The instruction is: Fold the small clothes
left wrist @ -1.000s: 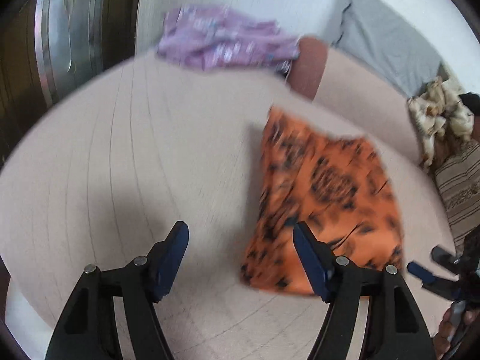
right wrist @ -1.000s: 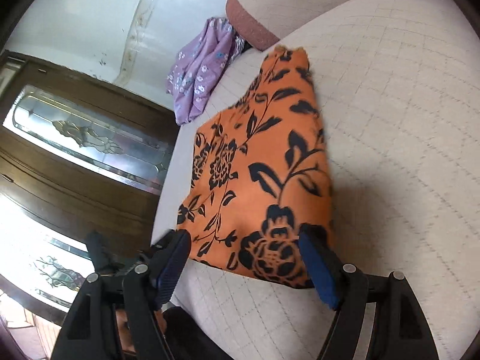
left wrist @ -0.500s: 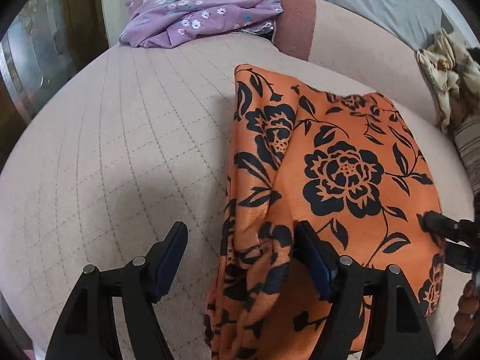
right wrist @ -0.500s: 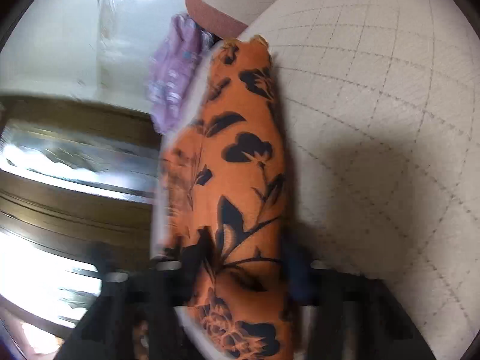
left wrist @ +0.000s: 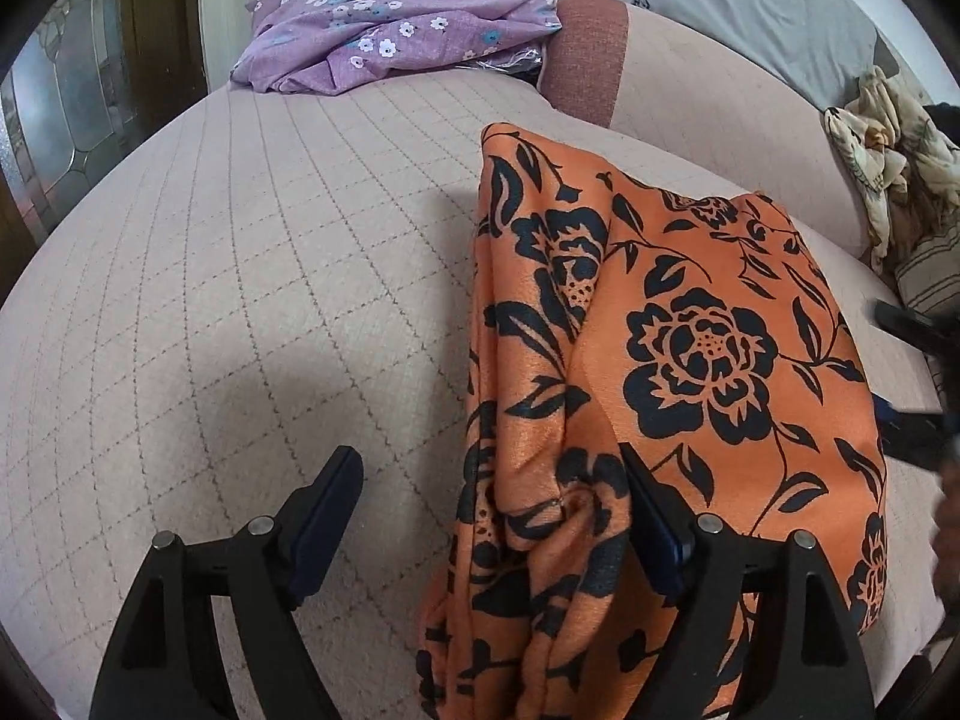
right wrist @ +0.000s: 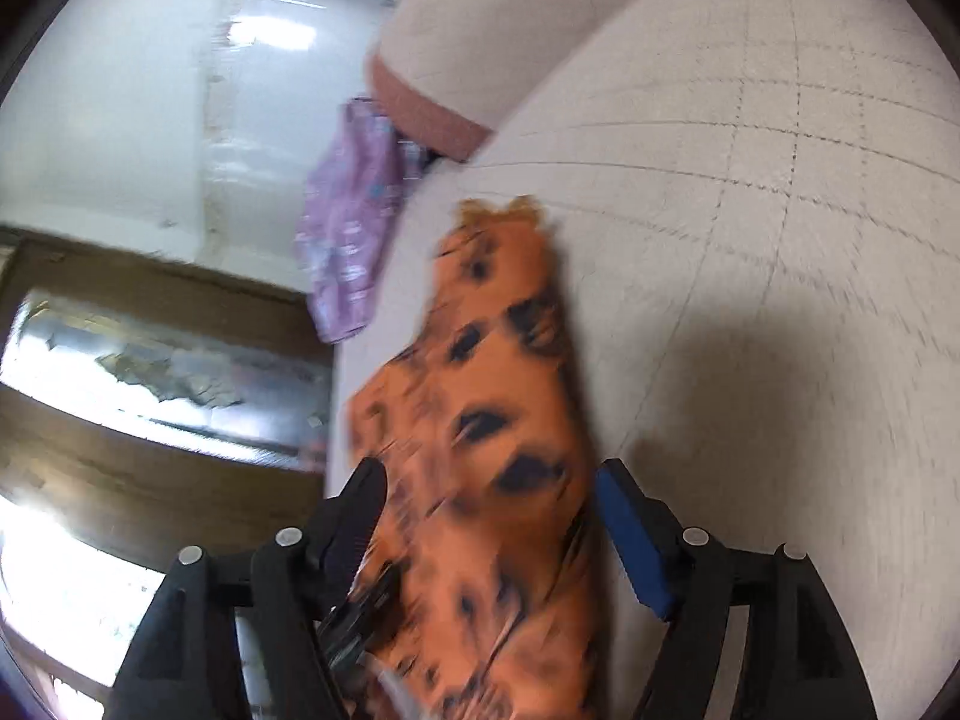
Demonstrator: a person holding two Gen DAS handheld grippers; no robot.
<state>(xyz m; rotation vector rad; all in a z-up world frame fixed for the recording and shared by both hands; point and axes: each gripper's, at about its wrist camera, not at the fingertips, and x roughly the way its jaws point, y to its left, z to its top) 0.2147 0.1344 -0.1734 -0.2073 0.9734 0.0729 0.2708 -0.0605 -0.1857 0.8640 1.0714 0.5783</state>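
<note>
An orange cloth with black flowers point(left wrist: 690, 360) lies on the beige quilted cushion point(left wrist: 252, 276). My left gripper point(left wrist: 492, 504) is open, low over the cloth's near left edge, where a bunched fold sits between its jaws against the right finger point(left wrist: 651, 516). The right wrist view is blurred: the same cloth point(right wrist: 498, 420) runs between the open jaws of my right gripper point(right wrist: 486, 516). Part of the right gripper also shows at the right edge of the left wrist view point(left wrist: 912, 372).
A purple flowered garment point(left wrist: 390, 30) lies at the far end of the cushion by a rust-edged armrest point(left wrist: 585, 54). A grey pillow point(left wrist: 768, 18) and a crumpled patterned cloth point(left wrist: 882, 138) are at the far right. A wooden glass door point(left wrist: 66, 96) stands left.
Both grippers have come down close to the orange cloth. Its near edge now bunches between the left jaws, and the cloth lies between the right jaws. The right view has turned and blurred.
</note>
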